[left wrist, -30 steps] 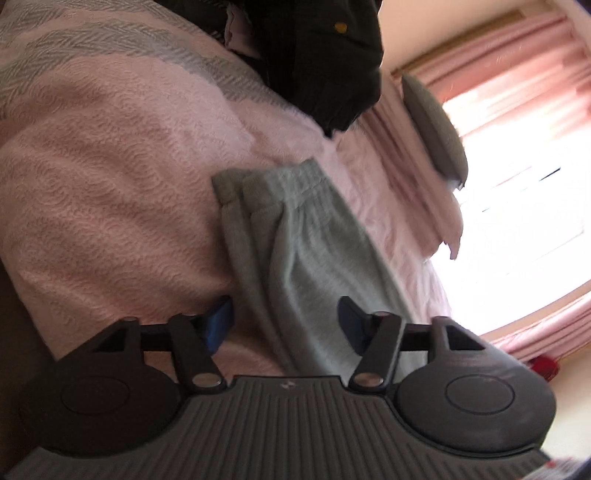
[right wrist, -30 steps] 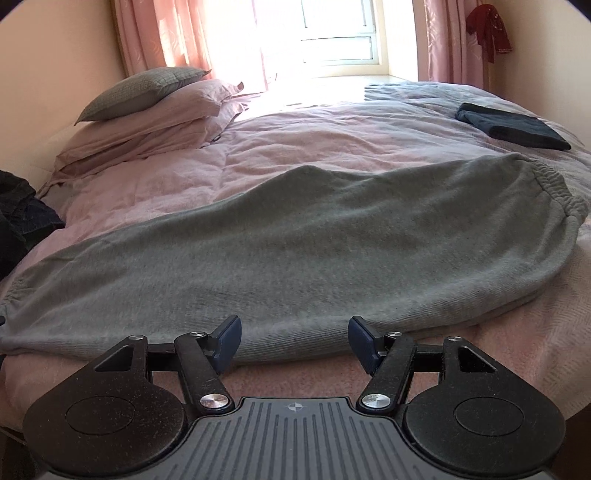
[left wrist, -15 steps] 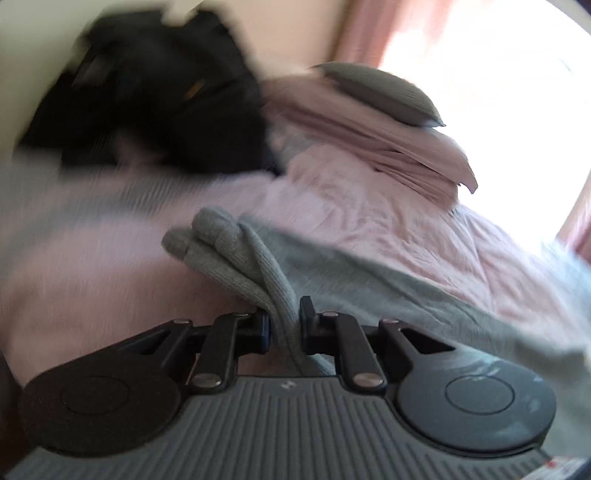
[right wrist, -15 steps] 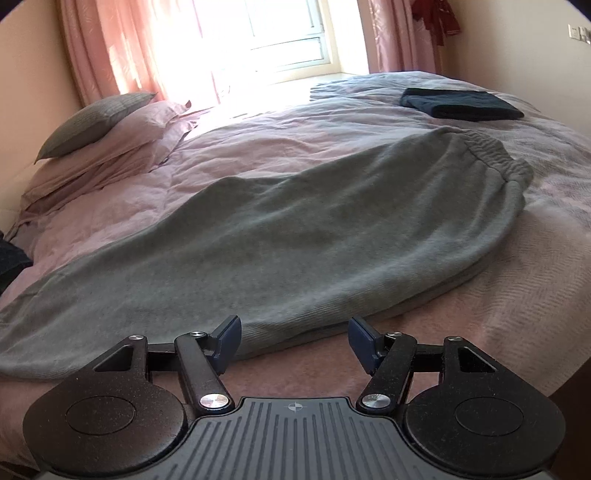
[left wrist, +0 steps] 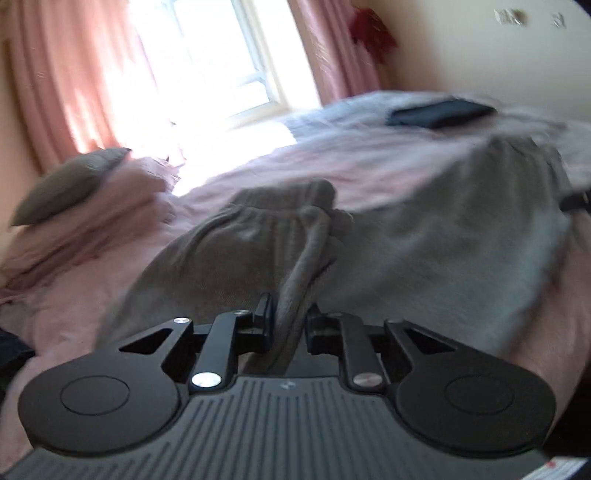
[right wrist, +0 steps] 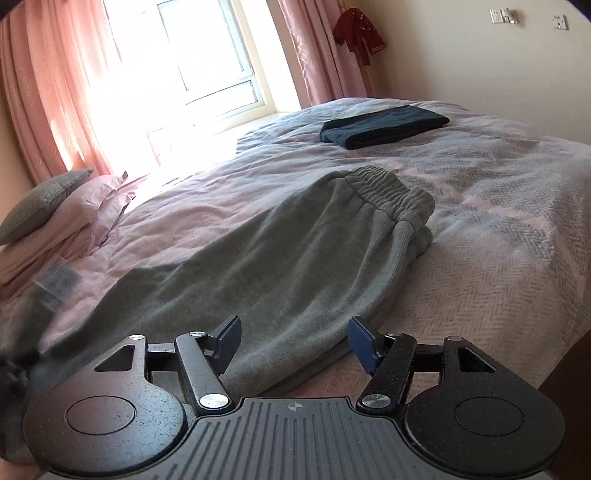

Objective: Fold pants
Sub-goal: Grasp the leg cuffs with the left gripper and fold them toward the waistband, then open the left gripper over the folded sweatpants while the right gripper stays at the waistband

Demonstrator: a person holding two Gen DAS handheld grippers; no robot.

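Left gripper: a bunched fold of the grey sweatpants sits pinched between its fingers, with the jaws easing apart at this moment. Cloth runs up from the fingers to the cuffed leg end, which is lifted and doubled over the rest of the garment. This view is motion-blurred.

Right gripper: jaws wide apart with nothing between them, hovering over the near edge of the sweatpants, pads clear of the fabric.

View differences:
- Right wrist view is sharp. It shows the elastic waistband lying flat on the bed, with the pants running diagonally from there towards the lower left. A blurred grey mass at the far left edge can't be identified.
- Left wrist view shows the lifted, folded-over leg end, which the right view doesn't resolve.
- Both show the folded dark garment on the far side of the bed, well apart from the sweatpants, a grey pillow stacked on pink pillows by the window, and pink curtains.

Edges and room:
- The bed's near edge drops off at lower right in the right view.
- Bare bedspread is open right of the waistband and between the pants and the dark garment.

Writing: a red-and-white sticker at the lower right corner of the left view is too blurred to read. Wall outlets at upper right, no legible text.
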